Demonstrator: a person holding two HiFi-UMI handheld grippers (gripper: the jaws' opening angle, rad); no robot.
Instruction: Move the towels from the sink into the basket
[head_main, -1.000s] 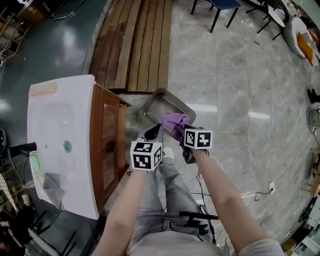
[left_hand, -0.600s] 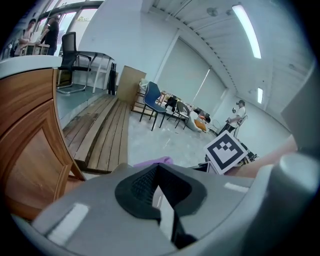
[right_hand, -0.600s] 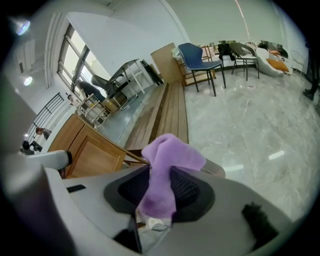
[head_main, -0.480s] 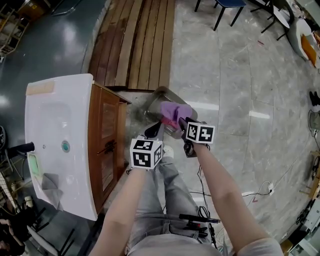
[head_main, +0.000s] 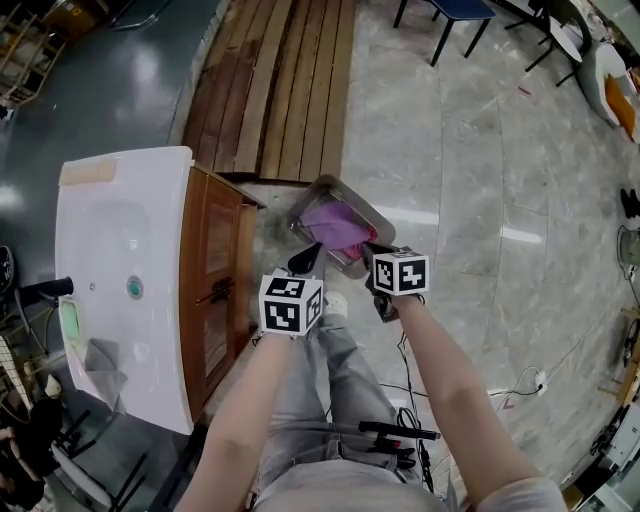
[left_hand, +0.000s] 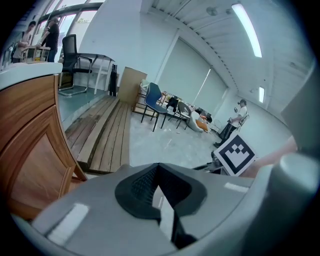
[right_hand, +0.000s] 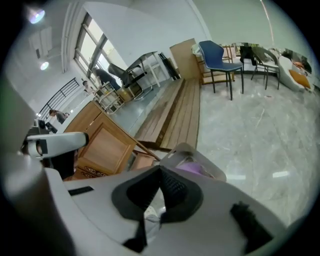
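Observation:
A purple towel (head_main: 336, 225) lies inside the metal basket (head_main: 312, 194) on the floor beside the cabinet. My right gripper (head_main: 376, 256) hangs just at the basket's near edge. Its jaws have just been closing and stand shut with nothing between them. In the right gripper view the purple towel (right_hand: 190, 168) and the basket rim (right_hand: 186, 149) show just beyond the right gripper (right_hand: 161, 171). My left gripper (head_main: 305, 262) hovers left of the basket, shut and empty; the left gripper (left_hand: 159, 169) points over the floor. A grey towel (head_main: 103, 368) lies in the white sink (head_main: 112, 250).
The sink sits on a wooden cabinet (head_main: 216, 285) left of my arms. Wooden planks (head_main: 280, 80) lie on the floor behind the basket. A blue chair (head_main: 440, 15) stands farther back. Cables and a black tool (head_main: 395, 435) lie by the person's legs.
The purple towel, held up by my right gripper a second ago, has dropped flat into the basket. The right jaws let it go and closed; the left gripper stayed put.

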